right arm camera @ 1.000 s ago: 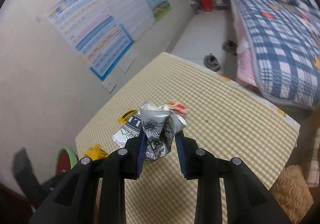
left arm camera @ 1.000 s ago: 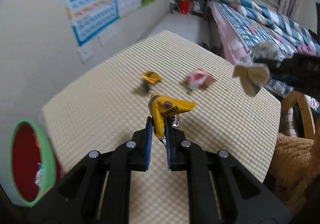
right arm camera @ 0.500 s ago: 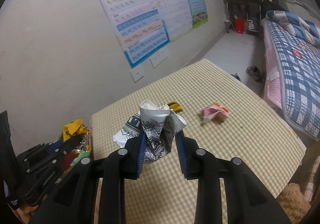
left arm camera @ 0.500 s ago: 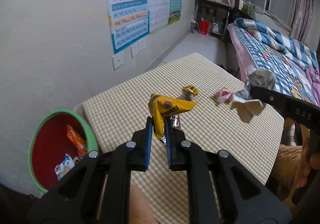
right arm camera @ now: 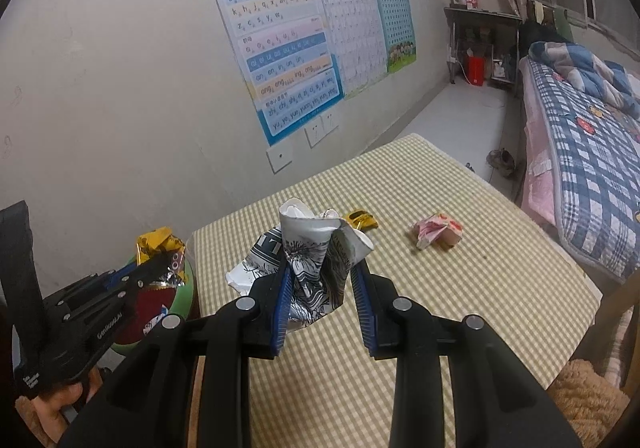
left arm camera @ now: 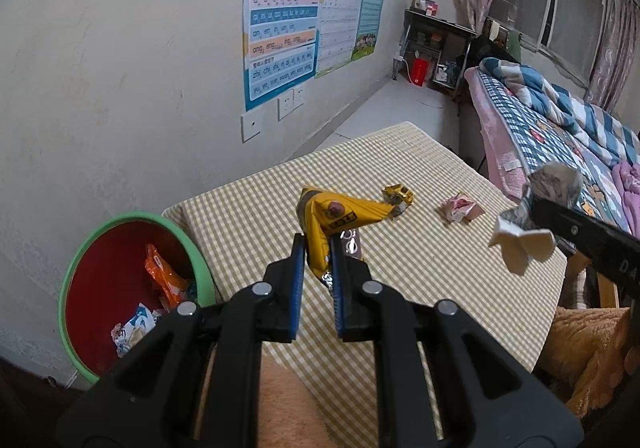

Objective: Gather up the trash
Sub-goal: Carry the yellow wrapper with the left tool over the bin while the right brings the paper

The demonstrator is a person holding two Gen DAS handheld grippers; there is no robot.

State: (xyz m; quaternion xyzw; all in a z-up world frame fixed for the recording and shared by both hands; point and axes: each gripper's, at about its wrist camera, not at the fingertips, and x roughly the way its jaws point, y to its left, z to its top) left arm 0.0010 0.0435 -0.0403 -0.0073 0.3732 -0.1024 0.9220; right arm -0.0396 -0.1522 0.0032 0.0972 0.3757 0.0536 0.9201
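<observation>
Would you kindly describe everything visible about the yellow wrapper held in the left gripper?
The yellow wrapper is a crinkled, glossy snack packet, apparently foil-lined: silver shows at its lower end. It bears a black printed band and a small round pinkish emblem. The left gripper is shut on its lower part, blue pads pressing both sides, so it stands up with its top flaring to a point on the right. It hangs in the air, clear of the checked tablecloth, near the green-rimmed red bin.
</observation>
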